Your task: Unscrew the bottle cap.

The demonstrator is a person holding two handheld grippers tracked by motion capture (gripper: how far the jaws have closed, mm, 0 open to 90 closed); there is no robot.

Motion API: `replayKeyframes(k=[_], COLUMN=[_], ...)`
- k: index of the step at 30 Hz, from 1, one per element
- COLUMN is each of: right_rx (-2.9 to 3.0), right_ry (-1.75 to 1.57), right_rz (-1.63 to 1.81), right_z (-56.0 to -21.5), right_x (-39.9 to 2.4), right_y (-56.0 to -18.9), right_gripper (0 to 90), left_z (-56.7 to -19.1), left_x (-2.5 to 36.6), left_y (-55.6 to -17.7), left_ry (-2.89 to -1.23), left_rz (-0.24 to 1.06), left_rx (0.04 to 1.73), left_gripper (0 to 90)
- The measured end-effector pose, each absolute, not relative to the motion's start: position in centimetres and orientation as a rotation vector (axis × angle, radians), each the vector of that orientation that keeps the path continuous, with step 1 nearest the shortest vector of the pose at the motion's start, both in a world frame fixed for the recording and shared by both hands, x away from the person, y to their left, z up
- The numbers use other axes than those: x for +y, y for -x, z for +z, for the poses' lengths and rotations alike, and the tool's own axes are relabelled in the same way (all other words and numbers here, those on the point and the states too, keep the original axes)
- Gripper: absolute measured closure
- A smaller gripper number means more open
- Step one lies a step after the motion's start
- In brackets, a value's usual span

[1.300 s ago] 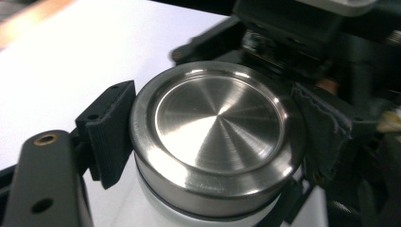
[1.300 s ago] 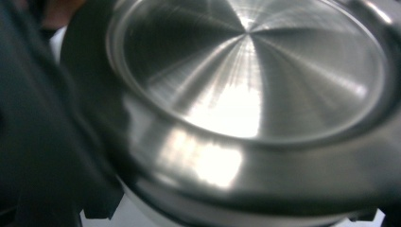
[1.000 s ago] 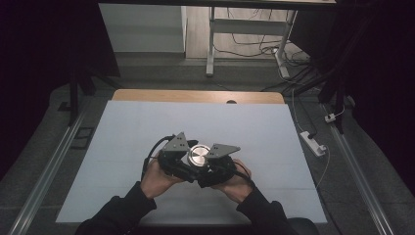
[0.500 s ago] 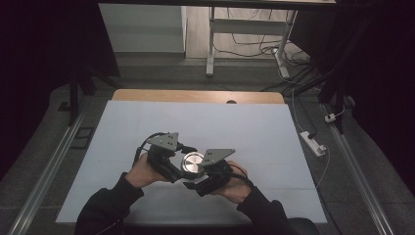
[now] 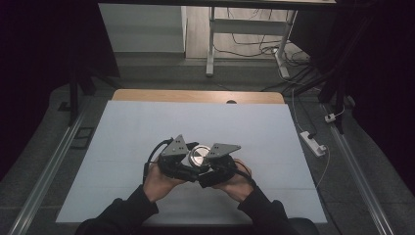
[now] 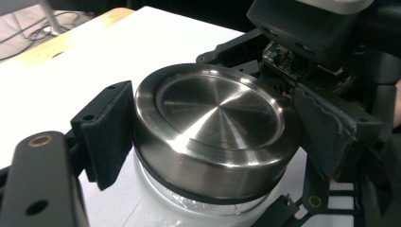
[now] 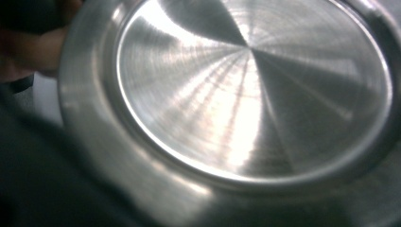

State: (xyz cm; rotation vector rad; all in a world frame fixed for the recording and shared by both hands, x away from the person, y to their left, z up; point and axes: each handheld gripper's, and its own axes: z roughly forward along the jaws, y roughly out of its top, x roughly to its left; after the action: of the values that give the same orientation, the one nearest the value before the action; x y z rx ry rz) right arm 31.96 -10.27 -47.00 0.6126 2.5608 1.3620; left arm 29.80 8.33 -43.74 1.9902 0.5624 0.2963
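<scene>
A jar with a brushed steel lid (image 5: pixel 199 156) is held up over the white table between both hands. In the left gripper view, my left gripper (image 6: pixel 213 135) has its two black pads (image 6: pixel 108 132) against opposite sides of the lid (image 6: pixel 217 113). Its jaws have just been closing on the lid and then eased slightly. A black seal ring and clear jar body show under the lid. My right gripper (image 5: pixel 215 162) sits close on the jar's right, its jaws hidden. The lid (image 7: pixel 250 90) shows very close and blurred in the right gripper view.
The white table top (image 5: pixel 147 127) has a wooden strip (image 5: pixel 195 95) along its far edge. A white power strip (image 5: pixel 313 142) and cables lie on the floor to the right. Metal rails (image 5: pixel 44 171) run along both sides of the table.
The left gripper drew back to the left with its jaws wide. It then came in again, and its jaws closed on the lid. The right hand stayed put.
</scene>
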Motion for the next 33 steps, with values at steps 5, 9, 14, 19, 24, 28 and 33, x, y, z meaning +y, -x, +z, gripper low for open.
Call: replayKeyframes(k=[5,9,14,19,24,28,33], right_rx=[2.565,2.612,2.676,2.701,2.667,2.612,2.567], right_ry=[-0.577,-0.497,-0.376,-0.315,-0.374,-0.473,-0.57], right_rz=[1.402,1.423,1.413,1.398,1.383,1.384,1.381], right_z=[-46.5,-46.4,-46.5,-46.6,-46.5,-46.3,-46.4], right_x=[-10.4,-10.2,-9.5,-9.0,-9.3,-9.8,-10.0], right_y=[-31.8,-31.6,-30.8,-30.2,-30.6,-31.1,-31.4], right_gripper=[14.9,14.9,14.9,14.9,14.9,14.9,14.9], left_z=[-42.8,-42.4,-42.4,-42.7,-42.6,-42.7,-42.8], left_x=[9.7,10.8,11.2,11.1,10.4,9.4,8.8], left_y=[-30.8,-31.2,-31.3,-31.1,-30.6,-30.0,-29.7], left_ry=[-2.023,-2.105,-2.131,-2.132,-2.113,-2.058,-1.997], left_rz=[0.173,0.127,0.052,0.028,0.14,0.249,0.309], left_rx=[0.466,0.295,0.173,0.123,0.248,0.381,0.505], left_gripper=[3.1,4.9,8.3,18.7,19.4,19.7,19.9])
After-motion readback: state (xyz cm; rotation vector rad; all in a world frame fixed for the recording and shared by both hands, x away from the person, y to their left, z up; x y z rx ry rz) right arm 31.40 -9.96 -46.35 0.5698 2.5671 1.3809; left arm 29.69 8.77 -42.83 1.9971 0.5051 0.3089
